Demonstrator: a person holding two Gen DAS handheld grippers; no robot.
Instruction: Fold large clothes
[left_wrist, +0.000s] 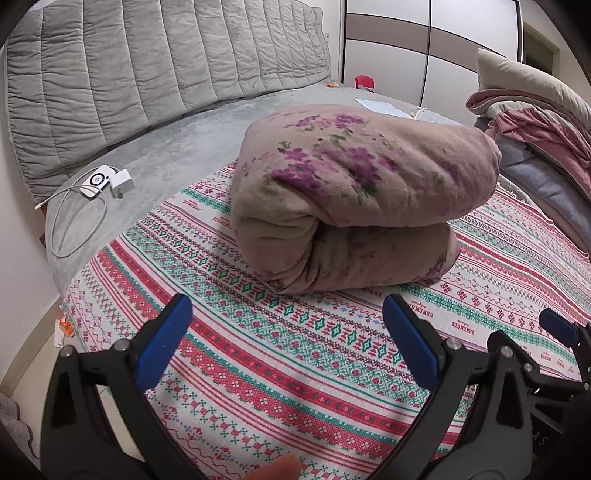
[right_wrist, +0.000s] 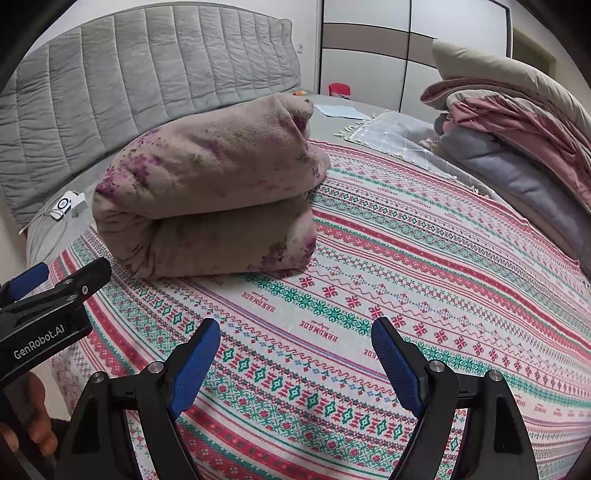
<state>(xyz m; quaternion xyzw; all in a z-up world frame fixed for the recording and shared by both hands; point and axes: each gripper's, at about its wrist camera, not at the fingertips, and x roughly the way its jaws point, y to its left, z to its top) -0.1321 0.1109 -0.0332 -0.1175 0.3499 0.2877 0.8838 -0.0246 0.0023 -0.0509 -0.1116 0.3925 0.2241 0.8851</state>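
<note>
Both tongs, left (left_wrist: 287, 325) and right (right_wrist: 295, 345), hang released and empty over the patterned bedspread (right_wrist: 424, 280), the floral blanket (left_wrist: 351, 192) already folded at twelve o'clock, so another piece likely comes next.

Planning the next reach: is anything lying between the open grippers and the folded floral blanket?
Nothing visible. Only bare patterned bedspread lies between the left gripper, the right gripper and the blanket. The charger sits off to the left.
</note>
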